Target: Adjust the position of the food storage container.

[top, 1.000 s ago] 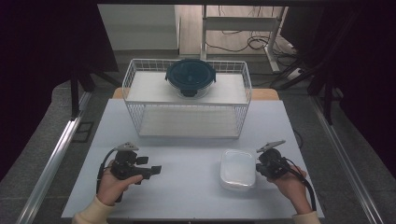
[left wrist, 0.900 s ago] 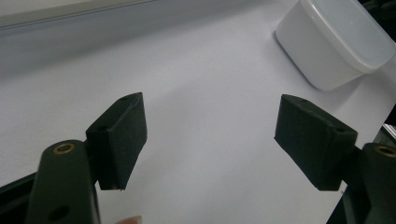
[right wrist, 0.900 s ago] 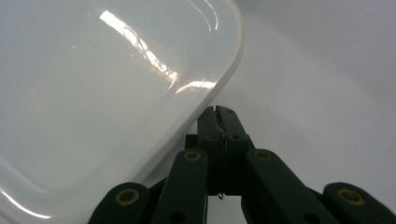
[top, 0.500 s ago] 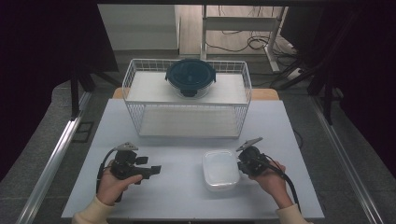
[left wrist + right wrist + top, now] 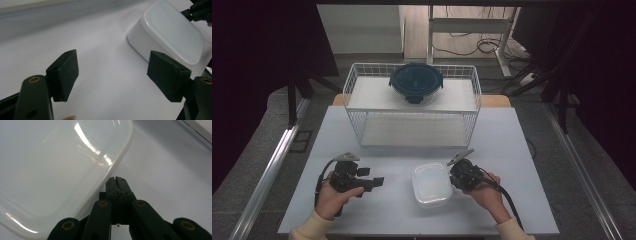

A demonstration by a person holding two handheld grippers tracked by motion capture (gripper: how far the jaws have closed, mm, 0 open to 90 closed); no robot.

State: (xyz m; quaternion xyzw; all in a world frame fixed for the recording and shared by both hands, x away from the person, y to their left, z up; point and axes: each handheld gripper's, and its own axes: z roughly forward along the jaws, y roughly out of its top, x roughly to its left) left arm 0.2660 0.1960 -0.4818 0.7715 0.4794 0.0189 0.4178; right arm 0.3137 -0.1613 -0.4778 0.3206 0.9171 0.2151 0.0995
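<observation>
White lidded container (image 5: 431,184): on table (image 5: 522,150), in front of wire basket (image 5: 412,107). My right gripper (image 5: 117,180): jaws closed, empty, nosed against container's edge, likely for pushing. My left gripper (image 5: 112,72): jaws wide, empty, facing container to receive it.

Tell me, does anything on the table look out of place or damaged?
Nothing stands out. The white container sits flat, lid on, beside the shut right tool. The dark round container rests level on the wire rack.

Lidded container (image 5: 431,184) on the table (image 5: 512,145) near its front edge, right of centre, wire rack (image 5: 412,107) along the back edge, round lidded bowl (image 5: 416,82) on the rack's top shelf, apparently mid-shelf, left gripper (image 5: 374,181) left of the container, right gripper (image 5: 453,179) against its right side.
</observation>
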